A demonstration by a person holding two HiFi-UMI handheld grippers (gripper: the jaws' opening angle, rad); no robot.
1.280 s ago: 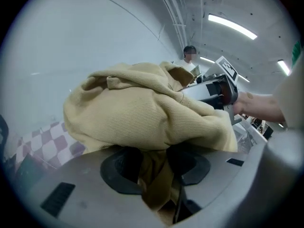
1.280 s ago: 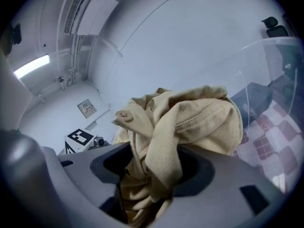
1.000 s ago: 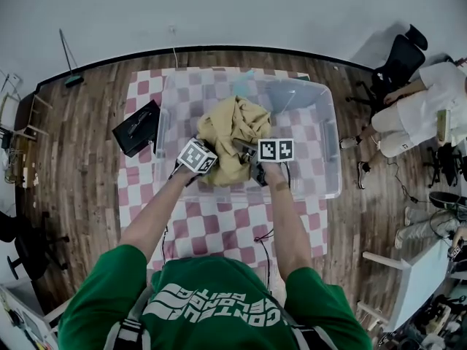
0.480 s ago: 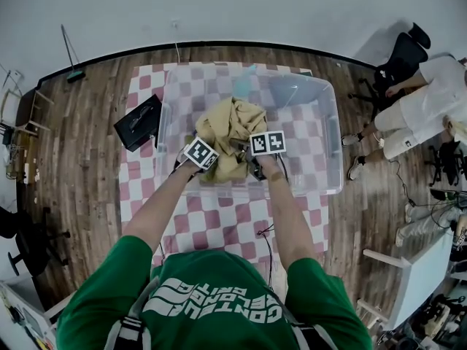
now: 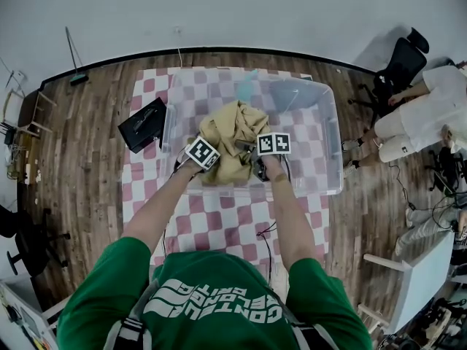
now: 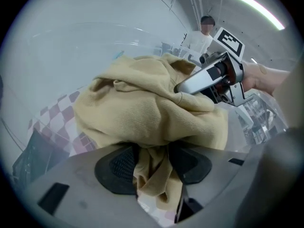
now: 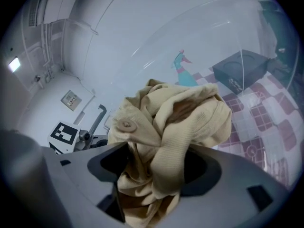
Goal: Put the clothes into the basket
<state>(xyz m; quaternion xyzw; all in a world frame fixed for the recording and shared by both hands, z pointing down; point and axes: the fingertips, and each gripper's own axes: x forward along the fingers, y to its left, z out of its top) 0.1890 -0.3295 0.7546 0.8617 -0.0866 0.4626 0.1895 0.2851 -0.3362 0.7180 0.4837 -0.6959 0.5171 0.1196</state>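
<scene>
**A:** Whereabouts of the clothing?

**B:** Crumpled tan twill garment [image 5: 232, 141], bunched in a heap, already inside the walls of the clear plastic basket [image 5: 333, 144], close to the near side. Held up between both tools. Cannot tell whether touching the bottom.

**A:** And the grip?

**B:** Left tool [image 6: 153, 163]: jaws partway apart, just been opening, with a narrow fold of the tan fabric between the pads and touching both. Right tool [image 7: 154, 167]: wider apart, likewise just been opening, with a thick wad of fabric filling the gap and a pale button [image 7: 126, 125] just above it. Looks like a loosening hold on each side, not yet a let-go.

**A:** How far along, then?

**B:** Nearly there for this piece, by the look of it. Left to do: let go fully, then draw both tools out without dragging cloth back over the rim.

**A:** Anything more to fetch?

**B:** No other loose clothes to be seen on the pink-and-white checked cloth [image 5: 219, 224] under the basket. Small turquoise item [image 5: 246, 87] at the far end, too unclear to name, or to place inside or behind the wall. Flat black case [image 5: 142, 125] just left of the basket, probably not laundry.
</scene>
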